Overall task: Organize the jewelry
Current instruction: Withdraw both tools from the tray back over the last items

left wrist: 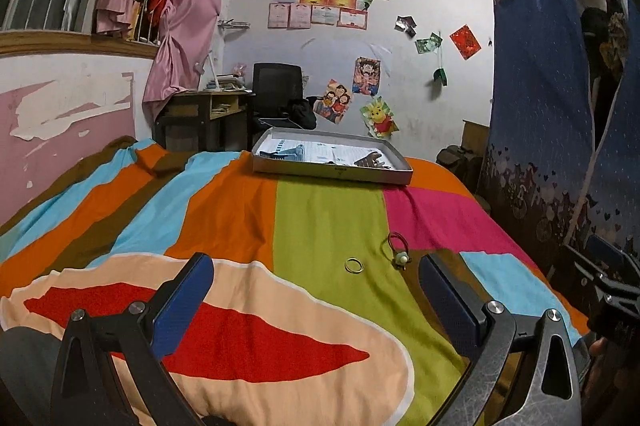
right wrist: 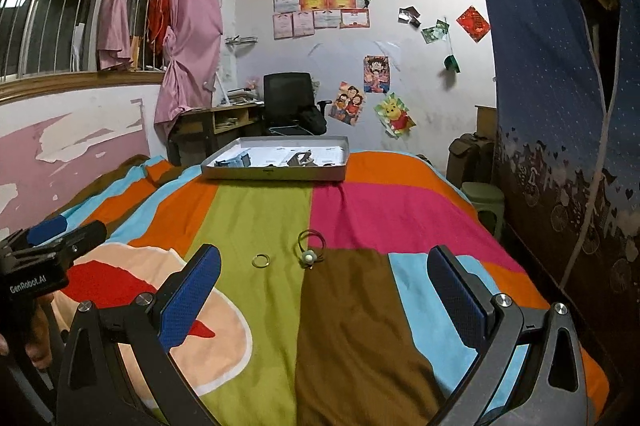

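Observation:
A thin gold ring [left wrist: 354,265] [right wrist: 261,260] lies on the green stripe of the bedspread. Just to its right rests a dark hair tie with a pale bead [left wrist: 400,253] [right wrist: 309,250]. At the far end of the bed sits a shallow grey tray [left wrist: 332,173] [right wrist: 276,174] holding several hair clips on white paper. My left gripper [left wrist: 316,276] is open and empty, hovering just short of the ring. My right gripper [right wrist: 324,274] is open and empty too, with the ring and tie lying ahead between its blue pads. The left gripper's body [right wrist: 44,258] shows at the right wrist view's left edge.
The multicoloured bedspread [left wrist: 240,210] covers the whole bed. A desk [right wrist: 224,118] and black office chair [right wrist: 290,102] stand beyond the tray. A blue patterned curtain [right wrist: 552,106] hangs along the right side, with a green stool [right wrist: 484,202] by the bed's edge.

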{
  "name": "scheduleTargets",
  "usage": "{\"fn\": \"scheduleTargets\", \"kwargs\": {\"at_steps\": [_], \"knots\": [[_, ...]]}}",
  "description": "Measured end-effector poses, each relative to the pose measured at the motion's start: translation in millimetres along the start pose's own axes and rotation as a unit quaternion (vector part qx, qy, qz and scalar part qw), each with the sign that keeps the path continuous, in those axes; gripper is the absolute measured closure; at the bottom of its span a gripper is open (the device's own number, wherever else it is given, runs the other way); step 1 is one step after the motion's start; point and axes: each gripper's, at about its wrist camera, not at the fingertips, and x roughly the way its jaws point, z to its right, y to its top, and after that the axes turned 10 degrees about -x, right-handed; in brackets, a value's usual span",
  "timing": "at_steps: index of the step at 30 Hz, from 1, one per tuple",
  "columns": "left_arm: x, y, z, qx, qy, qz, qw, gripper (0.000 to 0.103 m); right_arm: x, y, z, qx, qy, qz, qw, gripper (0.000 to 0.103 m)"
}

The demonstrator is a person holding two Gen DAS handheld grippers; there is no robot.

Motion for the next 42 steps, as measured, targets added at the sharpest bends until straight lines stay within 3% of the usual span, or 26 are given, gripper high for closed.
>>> {"fn": "scheduleTargets", "kwargs": {"at_steps": [18, 33, 42], "knots": [[20.4, 15.6, -0.9, -0.01, 0.013, 0.002, 0.9999, 0.0, 14.7, 6.5, -0.4, 0.0, 0.005, 0.0, 1.0, 0.001], [73.4, 57.4, 13.3, -0.006, 0.004, 0.035, 0.9993, 0.0, 84.9, 68.0, -3.2, -0.021, 0.01, 0.039, 0.999, 0.001], [124.6, 65.3, 14.2, 0.001, 0.007, 0.027, 0.9996, 0.0, 139.8, 84.9, -1.1, -0.038, 0.011, 0.04, 0.998, 0.001]]}}
